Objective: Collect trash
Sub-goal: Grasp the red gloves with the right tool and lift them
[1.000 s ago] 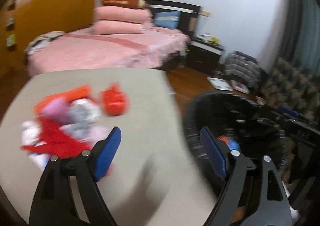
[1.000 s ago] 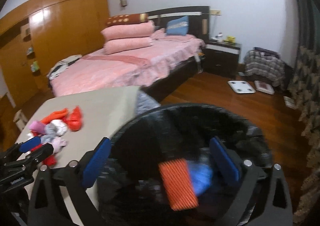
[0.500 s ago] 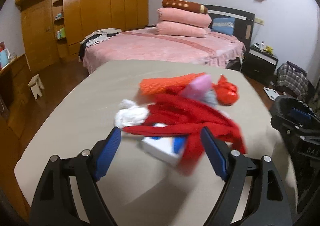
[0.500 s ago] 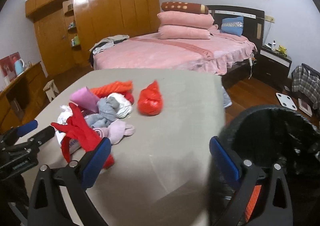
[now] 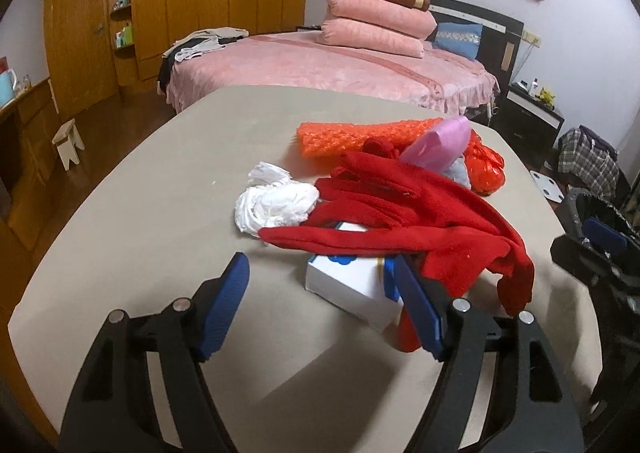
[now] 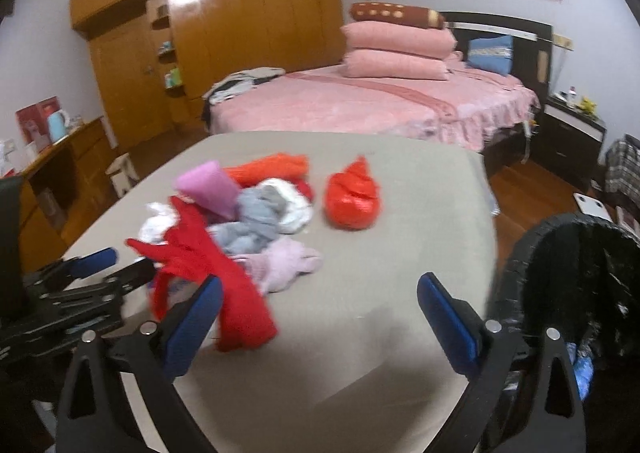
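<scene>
1. The left gripper [image 5: 322, 303] hangs low over the near part of the table [image 5: 160, 213]. Its jaws have just been closing a little, yet they are wide apart and the blue pads press on nothing.
2. A white box [image 5: 352, 285] with a blue mark lies just in front of this gripper. The right pad stands beside the near right corner of the box; I cannot tell if it touches it.
3. A red cloth [image 5: 420, 221] is draped over the far part of the box and hangs down on its right side.
4. Left of the cloth lies a white bag [image 5: 276, 205], crumpled, touching the cloth.
5. Behind the cloth there are an orange mesh [image 5: 360, 133], a pink bag [image 5: 440, 143] and a red bag [image 5: 486, 169], all close together.
6. In the right wrist view, the right gripper [image 6: 320, 311] is wide open with nothing between its pads. It is over the near edge of the table, between the pile and the bin [image 6: 580, 273].
7. In this view the red bag stands a little apart from the pile, to its right. A grey cloth [image 6: 256, 221] and a pale pink cloth [image 6: 288, 265] lie in the pile too.
8. The bin is black, lined with a black bag, and stands at the right edge of the table, lower than the top. Something blue lies inside it.
9. Behind the table is a bed [image 6: 360, 105] with pink cover and pillows.
</scene>
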Motion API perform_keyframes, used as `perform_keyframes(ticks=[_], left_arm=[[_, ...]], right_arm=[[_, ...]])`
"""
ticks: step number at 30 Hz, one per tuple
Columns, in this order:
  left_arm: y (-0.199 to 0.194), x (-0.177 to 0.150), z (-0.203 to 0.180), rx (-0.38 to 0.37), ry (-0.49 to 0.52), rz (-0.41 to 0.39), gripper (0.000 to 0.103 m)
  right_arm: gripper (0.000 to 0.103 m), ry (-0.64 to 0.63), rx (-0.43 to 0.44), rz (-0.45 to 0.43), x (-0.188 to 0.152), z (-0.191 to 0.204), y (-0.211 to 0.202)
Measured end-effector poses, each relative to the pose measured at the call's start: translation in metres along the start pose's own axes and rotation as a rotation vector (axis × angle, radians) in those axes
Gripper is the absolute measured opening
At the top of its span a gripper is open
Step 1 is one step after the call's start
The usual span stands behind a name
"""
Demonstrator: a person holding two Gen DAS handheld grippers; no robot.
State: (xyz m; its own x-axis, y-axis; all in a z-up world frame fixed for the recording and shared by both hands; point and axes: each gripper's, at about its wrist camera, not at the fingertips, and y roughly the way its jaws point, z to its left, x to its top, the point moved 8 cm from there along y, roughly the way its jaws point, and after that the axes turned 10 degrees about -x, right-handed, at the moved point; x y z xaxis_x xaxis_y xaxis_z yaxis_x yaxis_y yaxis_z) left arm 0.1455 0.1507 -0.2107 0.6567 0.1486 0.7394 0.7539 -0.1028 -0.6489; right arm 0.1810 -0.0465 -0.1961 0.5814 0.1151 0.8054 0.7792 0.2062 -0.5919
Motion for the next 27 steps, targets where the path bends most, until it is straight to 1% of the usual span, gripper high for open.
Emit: perform_keyframes(ticks=[2, 4, 7, 9, 10, 12, 13, 14, 15, 17, 21, 24, 27], left_arm=[[-0.001, 0.002, 0.003, 0.019, 0.018, -0.001, 0.073], [-0.001, 0.002, 0.005, 0.022, 0.024, 0.002, 0.073], [0.001, 0.002, 0.008, 0.019, 0.007, 0.010, 0.073], [0.003, 0.001, 0.008, 0.020, 0.001, 0.013, 0.073], [0.003, 0.001, 0.008, 0.020, -0.002, 0.015, 0.073], [0.004, 0.002, 0.008, 0.020, -0.004, 0.016, 0.073], [0.004, 0.002, 0.008, 0.020, -0.003, 0.016, 0.073], [0.004, 0.002, 0.008, 0.021, -0.002, 0.015, 0.073], [0.004, 0.002, 0.008, 0.021, -0.002, 0.015, 0.073], [0.004, 0.002, 0.008, 0.022, 0.001, 0.016, 0.073], [0.006, 0.002, 0.008, 0.029, 0.009, 0.016, 0.073], [0.005, 0.001, 0.008, 0.035, 0.019, 0.013, 0.073], [0.004, 0.002, 0.004, 0.033, 0.025, 0.006, 0.073]], right_arm=[[0.090, -0.033, 0.024, -0.004, 0.000, 0.014, 0.000], [0.086, -0.062, 0.039, 0.002, -0.002, 0.025, 0.003], [0.074, -0.083, 0.053, 0.018, -0.004, 0.036, 0.008], [0.056, -0.103, 0.079, 0.038, -0.007, 0.044, 0.014], [0.051, -0.109, 0.092, 0.046, -0.009, 0.046, 0.016], [0.034, -0.125, 0.126, 0.063, -0.012, 0.053, 0.018], [0.030, -0.135, 0.141, 0.064, -0.013, 0.056, 0.018], [0.021, -0.140, 0.154, 0.066, -0.015, 0.059, 0.016], [0.016, -0.145, 0.166, 0.067, -0.016, 0.061, 0.015], [0.013, -0.151, 0.182, 0.061, -0.017, 0.062, 0.010], [0.012, -0.137, 0.177, 0.048, -0.016, 0.054, 0.001], [0.012, -0.101, 0.149, 0.047, -0.015, 0.038, -0.004], [0.012, -0.025, 0.097, 0.046, -0.011, 0.011, -0.007]])
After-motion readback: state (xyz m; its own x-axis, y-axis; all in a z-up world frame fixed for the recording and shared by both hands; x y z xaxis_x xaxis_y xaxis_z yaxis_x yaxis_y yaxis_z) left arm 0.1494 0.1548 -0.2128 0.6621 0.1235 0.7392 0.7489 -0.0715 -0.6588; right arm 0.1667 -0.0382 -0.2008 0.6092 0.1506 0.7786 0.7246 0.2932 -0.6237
